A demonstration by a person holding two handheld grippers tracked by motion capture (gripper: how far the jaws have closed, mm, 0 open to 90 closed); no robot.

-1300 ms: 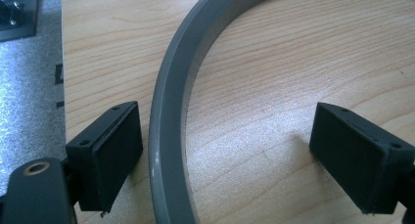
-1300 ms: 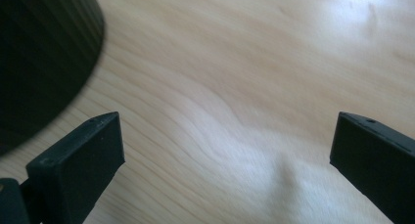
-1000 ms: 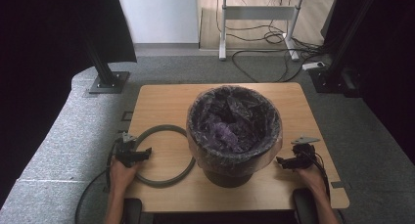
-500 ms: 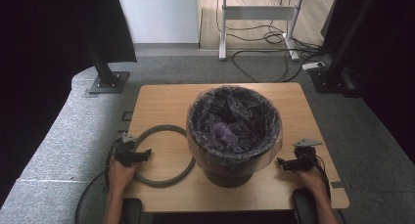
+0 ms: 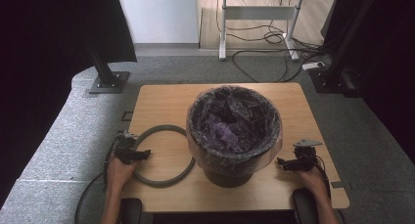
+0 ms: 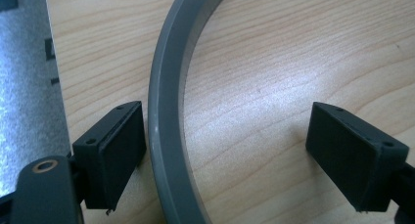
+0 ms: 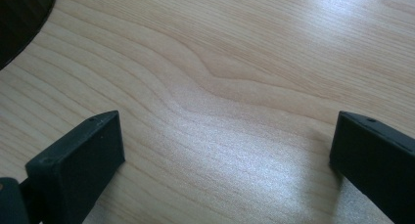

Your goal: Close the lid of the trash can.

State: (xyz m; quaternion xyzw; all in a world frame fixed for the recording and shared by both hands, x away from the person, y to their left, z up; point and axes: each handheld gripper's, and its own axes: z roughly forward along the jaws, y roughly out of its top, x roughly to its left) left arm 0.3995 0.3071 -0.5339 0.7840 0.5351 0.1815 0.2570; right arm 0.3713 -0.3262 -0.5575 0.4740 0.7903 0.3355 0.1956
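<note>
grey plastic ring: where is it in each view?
High view: grey plastic ring lies flat on the wooden table, left of the lined black bin, by the left gripper.
Left gripper view: its band curves up between the open jaws, close to the left one.
Right gripper view: not in it.
Shared landmark: the wooden tabletop.

Your right tool point(image 7: 227, 155) looks along its two black jaws, which stand wide apart with bare wood between them. Under them lies the light, grained desk point(image 7: 235, 62). At the top left corner, a dark curved edge of the bin point(image 7: 19, 18) cuts in.
</note>
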